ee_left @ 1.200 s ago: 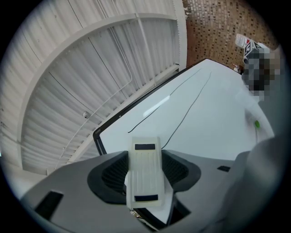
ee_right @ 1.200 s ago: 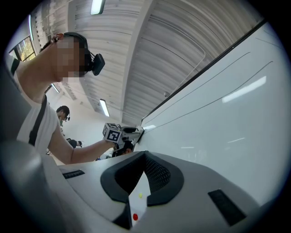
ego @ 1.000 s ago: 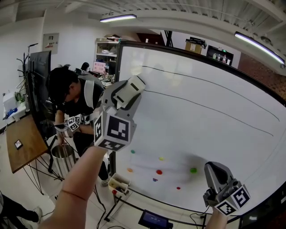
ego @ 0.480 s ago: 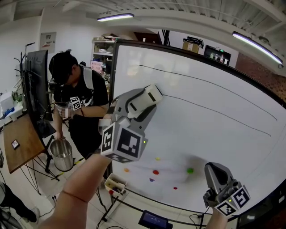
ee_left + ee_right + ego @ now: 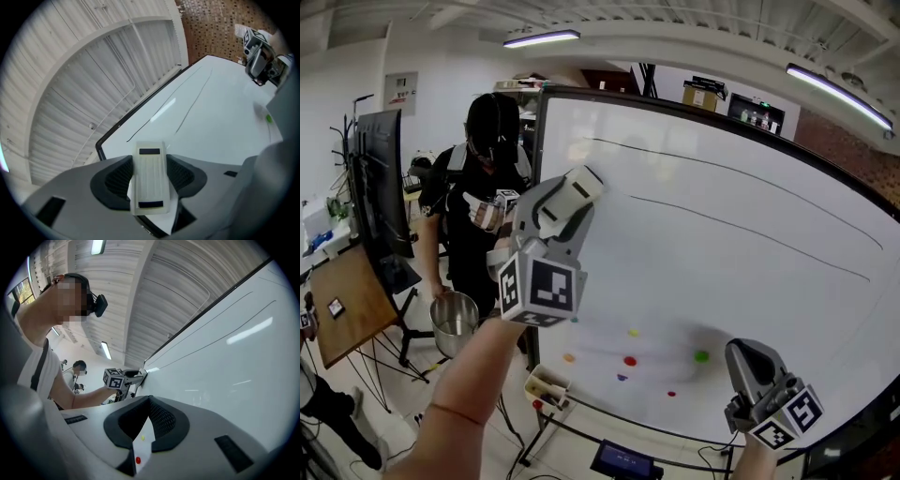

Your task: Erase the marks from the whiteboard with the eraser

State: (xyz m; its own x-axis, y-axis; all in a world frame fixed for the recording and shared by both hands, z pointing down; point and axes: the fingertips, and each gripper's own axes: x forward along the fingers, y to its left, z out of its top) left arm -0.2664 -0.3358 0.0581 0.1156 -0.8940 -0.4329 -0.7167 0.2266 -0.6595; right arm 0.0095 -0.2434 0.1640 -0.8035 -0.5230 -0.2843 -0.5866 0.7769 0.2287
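Left tongs (image 5: 581,187) clamp the white ribbed plastic eraser (image 5: 150,183), right tongs (image 5: 149,420) pinched empty, long black lines (image 5: 694,214) on the wide white whiteboard (image 5: 741,300) unwiped

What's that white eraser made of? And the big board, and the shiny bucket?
Eraser: looks like hard, matte, cream-white plastic, with moulded ribs along its back.
Whiteboard: a smooth, glossy white sheet that mirrors the ceiling lights. What lies under the surface can't be told.
Bucket: probably steel, since it is silvery and shiny.
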